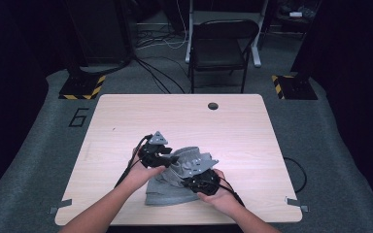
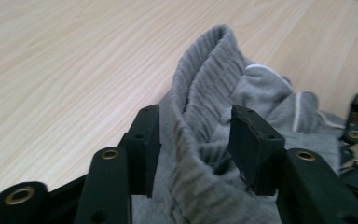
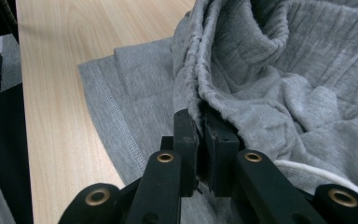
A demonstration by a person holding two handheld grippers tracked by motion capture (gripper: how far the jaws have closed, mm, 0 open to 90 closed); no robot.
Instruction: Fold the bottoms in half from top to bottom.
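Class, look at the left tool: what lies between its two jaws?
In the left gripper view, the ribbed waistband of the grey garment runs between the open jaws of the left tool, and neither pad presses on it.

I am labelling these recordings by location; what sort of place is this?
Probably a lab or recording studio: a light wooden table on grey carpet, loose black cables on the floor, and yellow-black striped stand bases.

A pale wooden table (image 1: 184, 116) filled the centre of the frame. Beyond it, top centre, a dark folding chair (image 1: 222, 48) stood on grey carpet (image 1: 29, 160); cables (image 1: 158, 73) trailed nearby, darkness around.
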